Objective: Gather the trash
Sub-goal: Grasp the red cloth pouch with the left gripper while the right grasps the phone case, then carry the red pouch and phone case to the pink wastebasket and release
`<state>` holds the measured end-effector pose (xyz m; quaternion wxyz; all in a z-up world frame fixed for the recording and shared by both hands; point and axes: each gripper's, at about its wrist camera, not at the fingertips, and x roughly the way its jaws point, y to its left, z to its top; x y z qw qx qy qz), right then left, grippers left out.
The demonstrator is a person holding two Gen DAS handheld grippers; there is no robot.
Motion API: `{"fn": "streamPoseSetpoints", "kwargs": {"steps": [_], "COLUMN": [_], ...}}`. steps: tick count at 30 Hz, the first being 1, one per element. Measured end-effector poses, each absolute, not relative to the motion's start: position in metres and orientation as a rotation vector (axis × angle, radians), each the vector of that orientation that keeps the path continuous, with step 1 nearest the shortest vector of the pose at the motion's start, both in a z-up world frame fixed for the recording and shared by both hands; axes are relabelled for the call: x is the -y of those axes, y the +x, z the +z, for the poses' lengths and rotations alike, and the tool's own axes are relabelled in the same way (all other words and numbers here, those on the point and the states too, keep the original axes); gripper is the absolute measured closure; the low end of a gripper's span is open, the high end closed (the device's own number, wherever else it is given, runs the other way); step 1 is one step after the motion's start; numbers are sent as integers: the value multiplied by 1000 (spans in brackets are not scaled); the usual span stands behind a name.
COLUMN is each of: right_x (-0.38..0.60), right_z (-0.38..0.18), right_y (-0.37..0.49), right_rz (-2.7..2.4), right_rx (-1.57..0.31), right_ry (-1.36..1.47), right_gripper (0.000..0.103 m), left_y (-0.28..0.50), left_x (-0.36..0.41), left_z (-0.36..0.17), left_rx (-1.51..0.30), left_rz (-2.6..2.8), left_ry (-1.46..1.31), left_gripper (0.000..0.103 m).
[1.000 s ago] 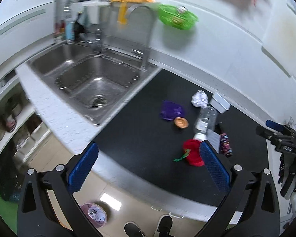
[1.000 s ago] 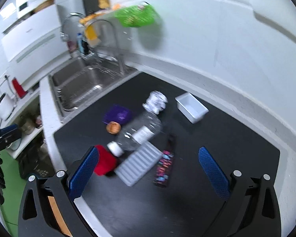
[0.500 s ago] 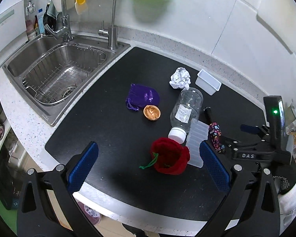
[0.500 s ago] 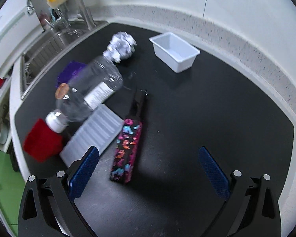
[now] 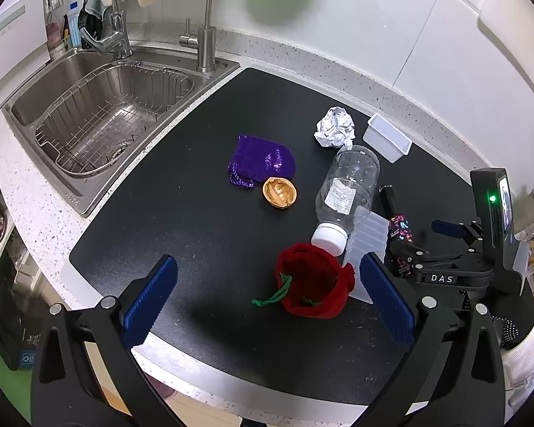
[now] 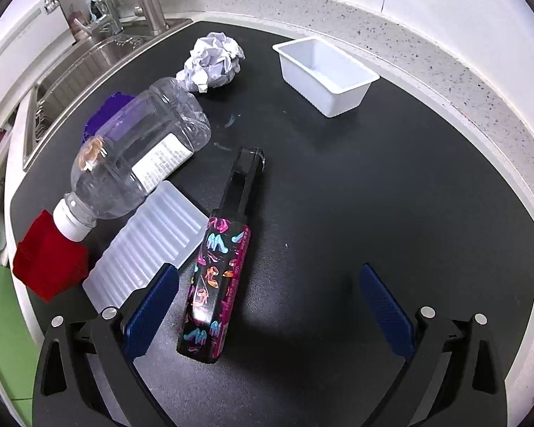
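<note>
A black rubbery mat [image 5: 181, 220] covered the speckled stone counter [image 5: 35, 206], and nearly everything lay around one clear plastic bottle [image 6: 139, 153] resting on its side there, ribbed, with a paper label and a white cap. Just behind the bottle's base sat a crumpled ball of white paper [image 6: 213, 60]. Off to one side of that, well apart from the bottle, stood a small white plastic tub [image 6: 324, 74], rectangular and thin-walled. Against the bottle's neck lay a frosted, ridged plastic tray [image 6: 149, 245], and beside the tray a long black lint roller [image 6: 217, 270] with a glossy handle printed with bright shoes. At the bottle's cap slumped a soft red cloth pouch [image 5: 313, 284] with a green drawstring. Beyond the bottle were a shiny purple drawstring pouch [image 5: 263, 160] and, touching it, a golden walnut half-shell [image 5: 279, 192].

The left gripper [image 5: 267, 299] hung with its blue ribbed pads spread wide and bare, the red pouch between them but untouched. The right gripper [image 6: 267, 302] was also spread wide, its jaws having just closed in a little, with the roller handle's end between them, untouched.

Further off, a steel sink [image 5: 99, 114] held a wire basket, under white walls.
</note>
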<state>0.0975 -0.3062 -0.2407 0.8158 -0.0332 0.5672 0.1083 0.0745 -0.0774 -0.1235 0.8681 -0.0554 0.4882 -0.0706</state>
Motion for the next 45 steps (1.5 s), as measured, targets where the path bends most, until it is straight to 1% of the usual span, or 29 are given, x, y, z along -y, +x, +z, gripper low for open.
{"fn": "streamPoseSetpoints", "kwargs": {"steps": [2, 3, 4, 5, 6, 7, 8, 9, 20, 25, 31, 32, 33, 34, 35, 37, 38, 40, 45], "right_x": [303, 303, 304, 304, 304, 303, 303, 301, 313, 340, 334, 331, 329, 329, 330, 330, 330, 329, 327], "right_z": [-241, -239, -238, -237, -235, -235, -234, -234, -207, -193, -184, -183, -183, -182, -181, -179, -178, -175, -164], "right_y": [99, 99, 99, 98, 99, 99, 99, 102, 98, 78, 82, 84, 86, 86, 85, 85, 85, 83, 78], "right_rz": [225, 222, 224, 223, 225, 226, 228, 230, 254, 262, 269, 270, 272, 272, 273, 278, 279, 285, 315], "right_rx": [-1207, -1203, -1199, -1195, -1190, -1188, -1191, -1192, -1139, -1122, -1105, -1104, -1103, -1101, -1099, -1096, -1094, -1087, -1067], "right_ry": [-91, -98, -97, -101, -103, -105, -108, -106, -42, -21, -10, -9, -6, -5, -4, -1, -1, 3, 11], "right_gripper": [26, 34, 37, 48, 62, 71, 78, 80, 81, 81, 81, 81, 81, 81, 81, 81, 81, 81, 81], "left_y": [76, 76, 76, 76, 77, 77, 77, 77, 80, 87, 93, 93, 93, 94, 94, 94, 94, 93, 88], "left_x": [78, 78, 78, 79, 79, 80, 80, 81, 97, 103, 109, 110, 112, 114, 115, 117, 118, 118, 113], "left_z": [-124, -125, -126, -127, -127, -128, -129, -130, -148, -165, -176, -176, -177, -177, -177, -173, -171, -168, -153], "left_rx": [-1023, -1024, -1025, -1027, -1029, -1030, -1032, -1034, -1077, -1117, -1145, -1146, -1149, -1154, -1154, -1150, -1145, -1144, -1110], "left_rz": [-148, -149, -150, -151, -152, -153, -154, -156, -184, -184, -208, -217, -233, -243, -248, -255, -253, -252, -237], "left_ry": [-119, -120, -121, -121, -119, -118, -118, -119, -92, -76, -88, -92, -101, -105, -106, -104, -98, -101, -100], "left_gripper": [3, 3, 3, 3, 3, 3, 3, 3, 3, 3, 3, 7, 15, 30, 42, 60, 73, 82, 84]}}
